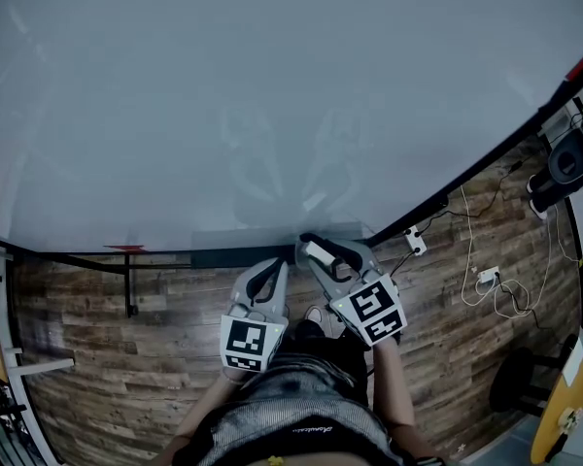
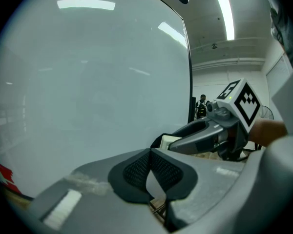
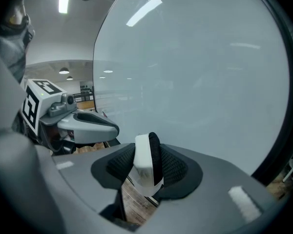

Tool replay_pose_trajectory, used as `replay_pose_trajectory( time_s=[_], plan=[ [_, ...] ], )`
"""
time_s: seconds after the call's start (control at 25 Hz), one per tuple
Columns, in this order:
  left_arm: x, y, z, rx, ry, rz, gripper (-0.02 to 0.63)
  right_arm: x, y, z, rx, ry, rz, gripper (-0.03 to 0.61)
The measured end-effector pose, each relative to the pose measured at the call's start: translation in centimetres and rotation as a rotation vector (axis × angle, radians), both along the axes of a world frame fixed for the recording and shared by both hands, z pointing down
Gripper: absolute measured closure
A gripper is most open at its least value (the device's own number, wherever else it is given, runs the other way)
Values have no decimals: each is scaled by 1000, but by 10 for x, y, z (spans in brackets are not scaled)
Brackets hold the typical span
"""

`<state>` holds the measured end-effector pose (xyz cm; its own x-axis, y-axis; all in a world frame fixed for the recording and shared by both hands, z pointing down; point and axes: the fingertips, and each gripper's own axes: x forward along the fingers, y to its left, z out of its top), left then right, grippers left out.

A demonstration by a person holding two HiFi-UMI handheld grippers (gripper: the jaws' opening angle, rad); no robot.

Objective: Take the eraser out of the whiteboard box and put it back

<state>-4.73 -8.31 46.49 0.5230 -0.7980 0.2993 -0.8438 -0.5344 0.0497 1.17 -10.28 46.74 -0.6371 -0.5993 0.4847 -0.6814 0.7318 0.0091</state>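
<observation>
The eraser (image 3: 146, 164), a white block with a black felt side, stands on edge between the pads of my right gripper (image 3: 147, 165), which is shut on it. In the head view this gripper (image 1: 318, 252) holds the eraser (image 1: 320, 254) just below the whiteboard's lower edge, to the right of the long dark whiteboard box (image 1: 223, 257). My left gripper (image 1: 269, 272) hangs beside it on the left, below the box. Its jaws meet at the tips with nothing between them (image 2: 150, 152). The left gripper view also catches the right gripper (image 2: 205, 135) and the eraser (image 2: 169, 141).
The big whiteboard (image 1: 272, 95) fills the space ahead. Below it lies wood-plank floor with the board's black stand (image 1: 129, 282) at left and white cables with a plug strip (image 1: 488, 278) at right. A person (image 2: 201, 106) stands far off.
</observation>
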Motion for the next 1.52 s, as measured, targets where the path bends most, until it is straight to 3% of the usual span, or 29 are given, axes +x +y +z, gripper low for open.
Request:
replay_pose_trajectory(
  time_s=[1.52],
  plan=[
    [-1, -1, 5, -15, 4, 13, 614, 2, 4, -93, 35, -58, -6, 419]
  ],
)
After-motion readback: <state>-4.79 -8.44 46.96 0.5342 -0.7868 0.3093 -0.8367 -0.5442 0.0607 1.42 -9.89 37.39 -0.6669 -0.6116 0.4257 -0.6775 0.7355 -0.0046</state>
